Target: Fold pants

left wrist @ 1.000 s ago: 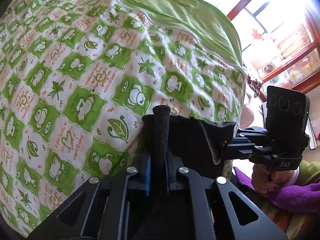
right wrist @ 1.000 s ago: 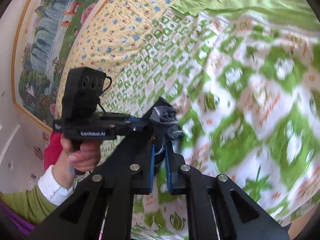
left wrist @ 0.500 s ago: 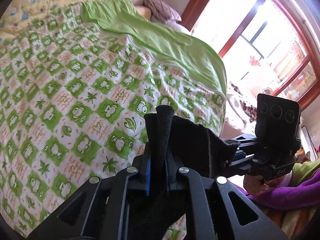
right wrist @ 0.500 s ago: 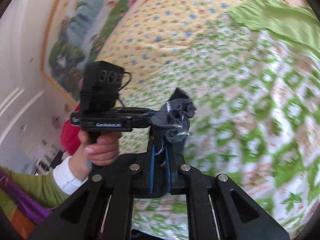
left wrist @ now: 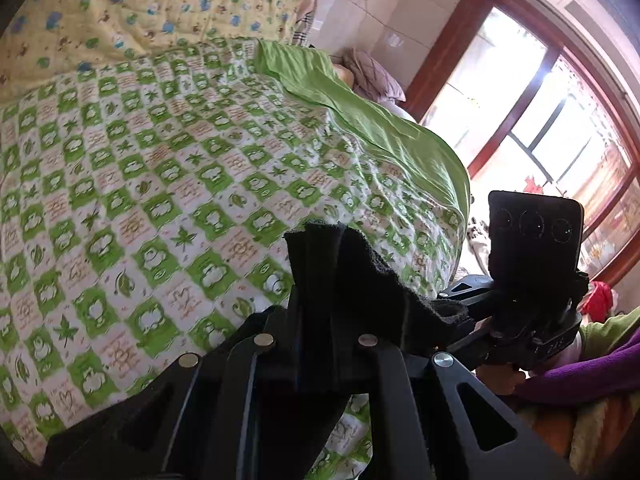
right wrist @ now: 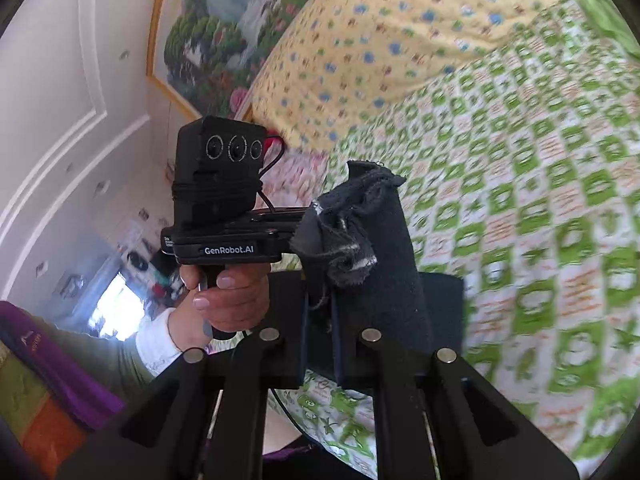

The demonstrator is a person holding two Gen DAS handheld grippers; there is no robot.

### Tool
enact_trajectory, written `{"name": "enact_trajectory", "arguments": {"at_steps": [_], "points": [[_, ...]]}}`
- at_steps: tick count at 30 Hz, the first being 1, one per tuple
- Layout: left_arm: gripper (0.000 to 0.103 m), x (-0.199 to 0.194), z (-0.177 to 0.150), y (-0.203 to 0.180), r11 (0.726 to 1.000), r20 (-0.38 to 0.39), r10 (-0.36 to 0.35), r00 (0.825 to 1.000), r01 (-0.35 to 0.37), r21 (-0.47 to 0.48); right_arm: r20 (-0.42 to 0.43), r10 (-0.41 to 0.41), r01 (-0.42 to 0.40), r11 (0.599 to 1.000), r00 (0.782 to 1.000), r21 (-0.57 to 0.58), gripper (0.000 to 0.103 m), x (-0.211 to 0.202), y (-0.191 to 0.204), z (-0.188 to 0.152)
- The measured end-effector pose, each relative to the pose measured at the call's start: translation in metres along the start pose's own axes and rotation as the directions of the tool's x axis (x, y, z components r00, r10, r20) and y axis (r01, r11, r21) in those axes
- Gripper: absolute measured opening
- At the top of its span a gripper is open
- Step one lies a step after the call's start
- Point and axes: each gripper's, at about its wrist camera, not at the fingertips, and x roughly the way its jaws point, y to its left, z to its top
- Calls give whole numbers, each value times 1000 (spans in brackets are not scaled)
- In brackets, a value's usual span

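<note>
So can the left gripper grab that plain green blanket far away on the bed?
Probably not right now. The left gripper is shut on the pants, so it has no free grip, and the green blanket lies across the bed, well beyond it.

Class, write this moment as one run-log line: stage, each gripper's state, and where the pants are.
stage: pants lifted, unfolded | left gripper: shut on black pants | right gripper: shut on black pants | pants: held above green quilt
</note>
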Motion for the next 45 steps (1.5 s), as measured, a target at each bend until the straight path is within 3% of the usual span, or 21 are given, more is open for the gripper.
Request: {"name": "enact_trajectory", "arguments": {"at_steps": [13, 26, 31, 36, 41, 45], "points": [[9, -8, -69, 65, 978, 15, 33, 999, -30, -205, -184, 33, -30, 999, 982, 18, 11, 90, -8, -17], [12, -17, -96, 76, 963, 25, 48, 999, -39, -268, -274, 30, -27, 1000, 961, 16, 14, 110, -8, -25], [15, -28, -106, 79, 950, 29, 89, 996, -76, -302, -297, 29, -27, 1000, 954, 11, 16, 118, -6, -25], [15, -47, -121, 82, 924, 56, 149, 987, -119, -362, -321, 26, -29, 1000, 947, -6, 22, 125, 0, -27], [15, -68, -138, 85, 888, 90, 210, 974, -151, -435, -331, 46, -52, 999, 943, -11, 37, 127, 7, -28], [15, -88, -154, 86, 852, 110, 273, 956, -187, -489, -341, 63, -79, 996, 938, -33, 40, 131, 17, -26]]}}
